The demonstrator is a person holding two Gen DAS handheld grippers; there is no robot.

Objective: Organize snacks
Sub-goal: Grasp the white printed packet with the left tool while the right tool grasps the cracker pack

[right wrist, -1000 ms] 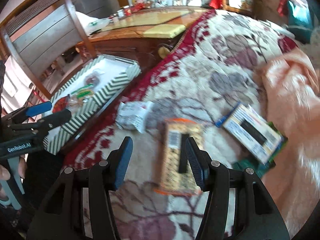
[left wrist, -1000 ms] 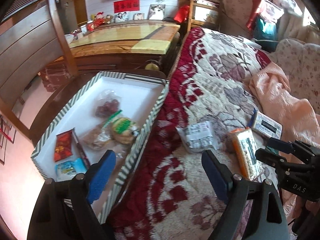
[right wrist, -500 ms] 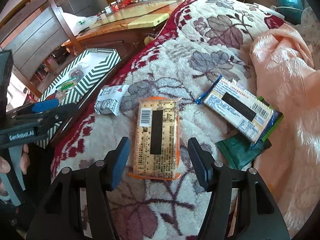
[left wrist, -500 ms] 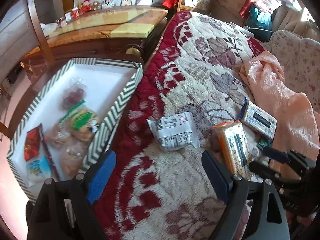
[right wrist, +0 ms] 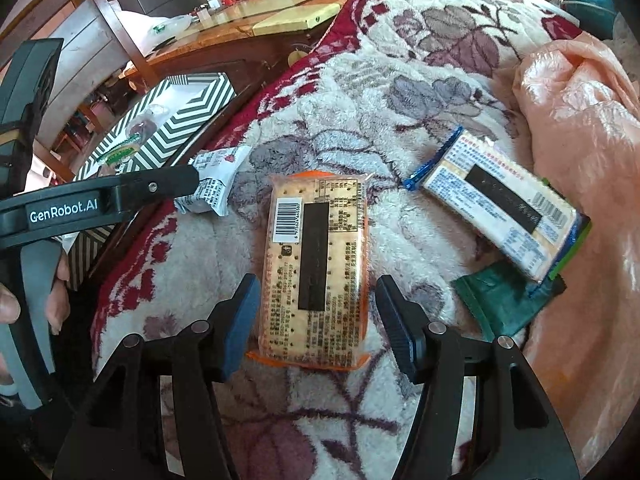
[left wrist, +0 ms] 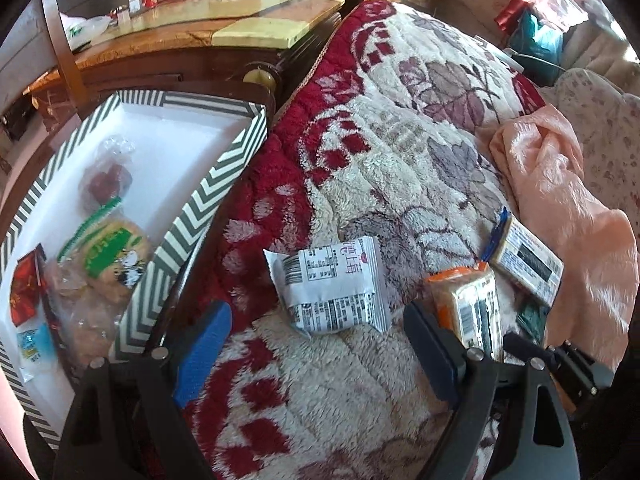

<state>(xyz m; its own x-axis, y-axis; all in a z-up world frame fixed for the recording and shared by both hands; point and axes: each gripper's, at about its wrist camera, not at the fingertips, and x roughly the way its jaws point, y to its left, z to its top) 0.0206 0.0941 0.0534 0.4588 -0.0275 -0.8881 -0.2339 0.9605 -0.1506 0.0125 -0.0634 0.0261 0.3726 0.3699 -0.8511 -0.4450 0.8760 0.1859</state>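
The orange-edged cracker pack [right wrist: 314,268] lies flat on the floral fleece blanket [right wrist: 360,92], barcode side up, its near half between the 2 fingers of the right claw [right wrist: 316,322]. Those jaws have just been opening and stand apart, a gap on each side of the pack, neither pad touching it.

Just left of it on the blanket lies a white snack packet [left wrist: 332,288] with printed text and a barcode. The left claw [left wrist: 316,348] hangs over the blanket with that packet just ahead of its wide-apart, empty fingers; in the right wrist view one of its black fingers crosses in front of the packet's near end. A hand [right wrist: 24,292] grips the left tool's grey handle.

To the right of the cracker pack lies a blue-edged cracker pack [right wrist: 500,204], tilted, resting over a dark green packet [right wrist: 500,304]. A peach cloth [right wrist: 580,120] is bunched up beside them.

At the blanket's left edge stands a striped box [left wrist: 192,224] with a white inside, already holding several snacks: a clear bag of dark red pieces [left wrist: 106,178], a green-labelled bag [left wrist: 114,252], a red sachet [left wrist: 24,292] and a light blue packet [left wrist: 34,344]. Beyond the box stands a wooden table [left wrist: 240,20].
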